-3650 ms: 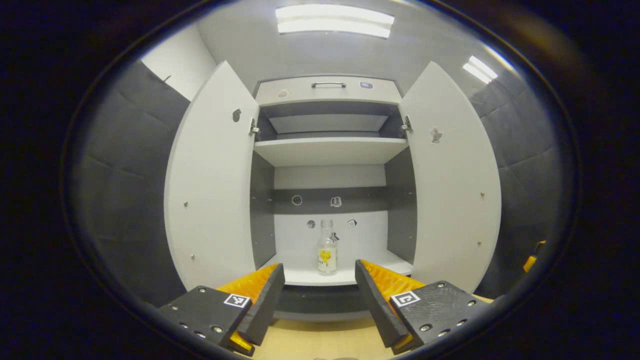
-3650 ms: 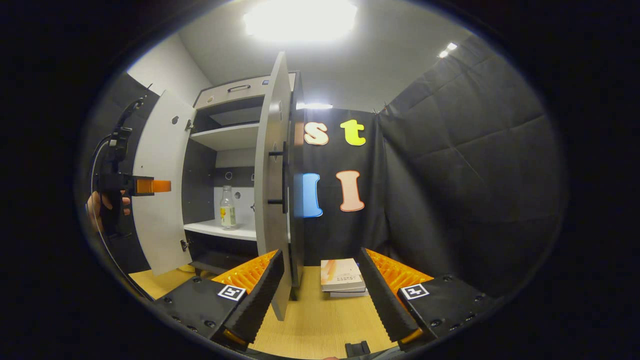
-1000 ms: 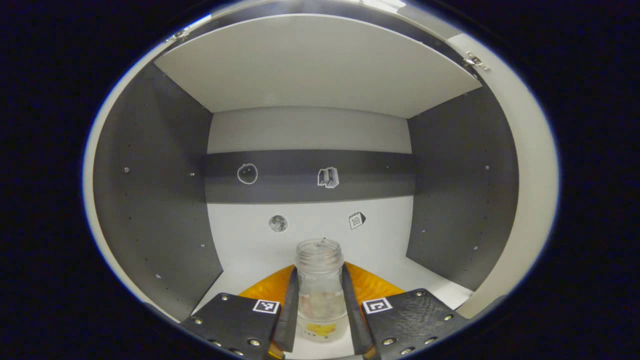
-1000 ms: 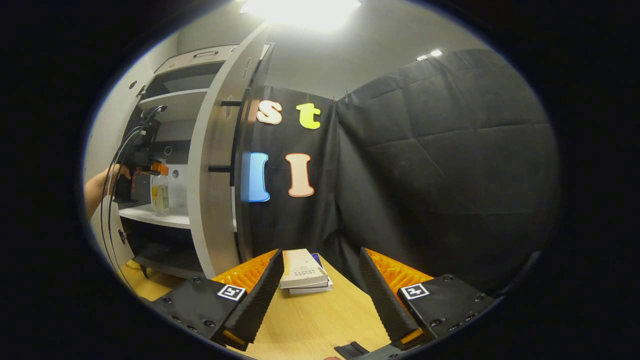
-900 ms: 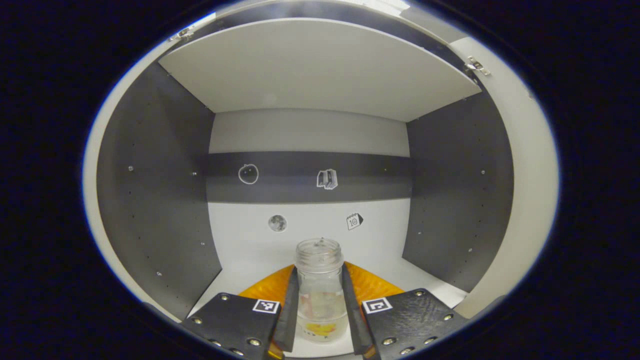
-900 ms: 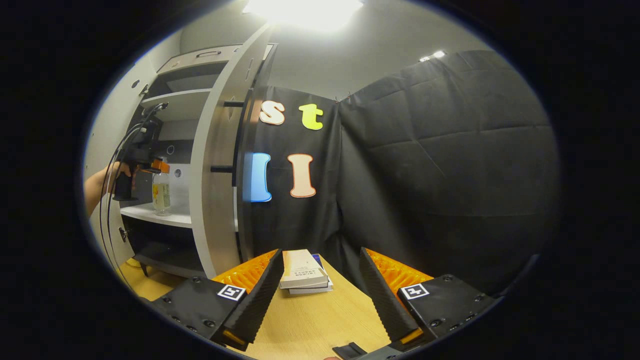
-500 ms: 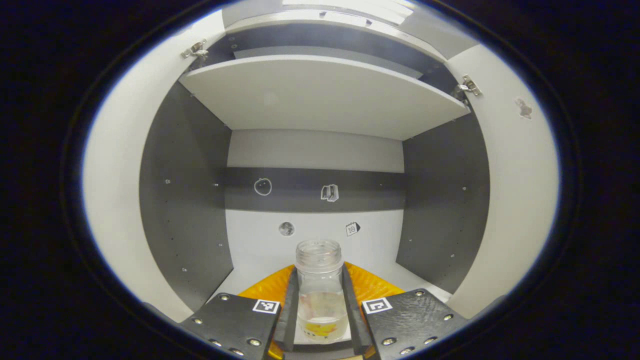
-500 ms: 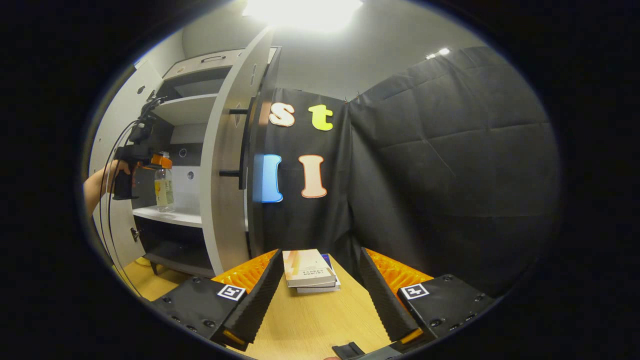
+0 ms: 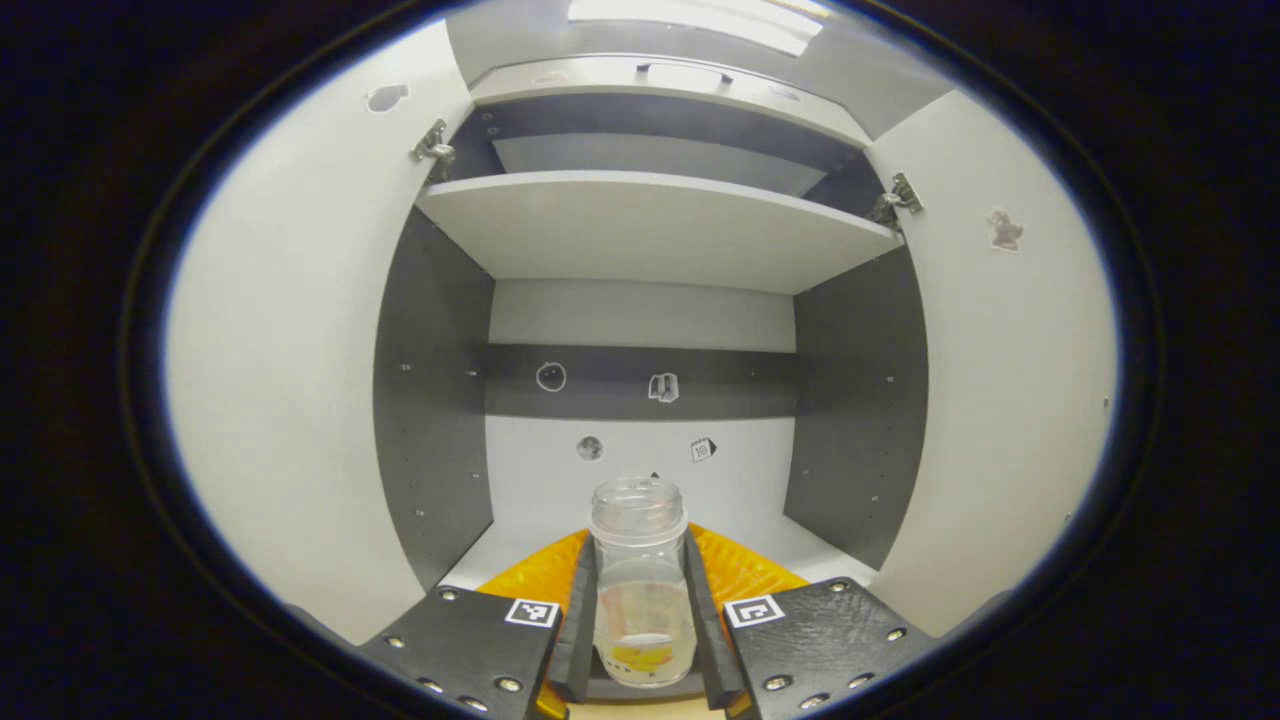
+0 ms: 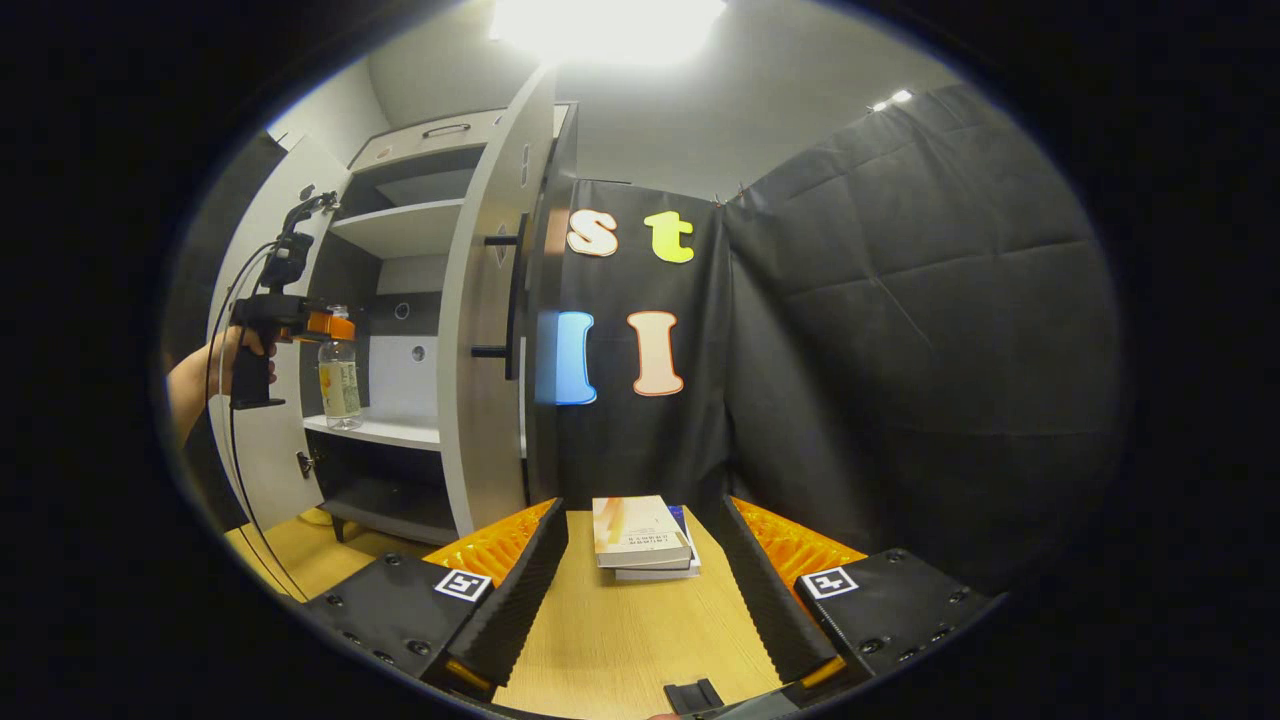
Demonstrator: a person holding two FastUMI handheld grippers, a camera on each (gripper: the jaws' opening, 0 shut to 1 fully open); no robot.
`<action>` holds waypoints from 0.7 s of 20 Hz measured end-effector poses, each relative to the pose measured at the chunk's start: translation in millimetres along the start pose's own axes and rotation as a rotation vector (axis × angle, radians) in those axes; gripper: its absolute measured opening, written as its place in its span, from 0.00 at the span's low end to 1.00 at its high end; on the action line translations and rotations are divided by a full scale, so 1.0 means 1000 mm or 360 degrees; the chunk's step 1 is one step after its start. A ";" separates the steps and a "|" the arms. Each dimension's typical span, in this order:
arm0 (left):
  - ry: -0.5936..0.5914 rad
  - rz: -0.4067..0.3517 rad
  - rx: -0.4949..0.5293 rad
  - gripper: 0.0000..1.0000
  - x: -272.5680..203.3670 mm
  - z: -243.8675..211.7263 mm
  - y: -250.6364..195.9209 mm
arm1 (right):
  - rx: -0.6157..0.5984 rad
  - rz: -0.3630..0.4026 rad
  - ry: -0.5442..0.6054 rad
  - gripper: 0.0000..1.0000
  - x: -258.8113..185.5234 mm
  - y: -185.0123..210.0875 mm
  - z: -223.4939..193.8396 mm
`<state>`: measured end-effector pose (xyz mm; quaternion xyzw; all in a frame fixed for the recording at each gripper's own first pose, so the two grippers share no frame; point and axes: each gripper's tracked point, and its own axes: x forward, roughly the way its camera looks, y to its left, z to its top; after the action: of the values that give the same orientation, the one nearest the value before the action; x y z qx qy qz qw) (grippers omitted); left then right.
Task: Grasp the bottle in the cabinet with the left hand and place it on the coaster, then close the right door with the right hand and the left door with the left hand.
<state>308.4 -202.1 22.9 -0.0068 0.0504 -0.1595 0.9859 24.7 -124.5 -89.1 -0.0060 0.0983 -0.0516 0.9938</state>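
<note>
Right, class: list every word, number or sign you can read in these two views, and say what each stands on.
"10": on the calendar sticker on the back wall.
Bottle label: too blurred to read.
Top book cover: print too small to read.
Square markers on the left gripper: patterns, no words.
</note>
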 end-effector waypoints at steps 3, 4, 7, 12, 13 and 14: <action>-0.0009 0.0016 0.0014 0.47 -0.020 -0.006 -0.002 | 0.0001 0.0050 0.0002 0.96 -0.006 0.001 -0.001; -0.0008 0.0022 0.0014 0.47 -0.026 -0.009 -0.003 | 0.0002 0.0062 0.0001 0.96 -0.008 0.001 -0.001; 0.0008 0.0028 -0.0010 0.43 -0.042 -0.018 -0.006 | 0.0017 0.0098 -0.0011 0.96 -0.013 0.003 0.001; 0.0019 0.0028 -0.0015 0.47 -0.066 -0.034 -0.014 | 0.0010 0.0155 -0.0003 0.96 -0.022 0.004 -0.004; 0.0020 0.0019 -0.0009 0.47 -0.071 -0.037 -0.017 | 0.0012 0.0166 0.0002 0.96 -0.025 0.004 -0.006; 0.0014 0.0010 0.0002 0.47 -0.076 -0.039 -0.020 | 0.0019 0.0174 0.0002 0.96 -0.027 0.004 -0.006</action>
<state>226.4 -196.7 -7.7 -0.0053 0.0547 -0.1564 0.9862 -2.3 -117.4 -89.6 0.0053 0.0987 0.0020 0.9951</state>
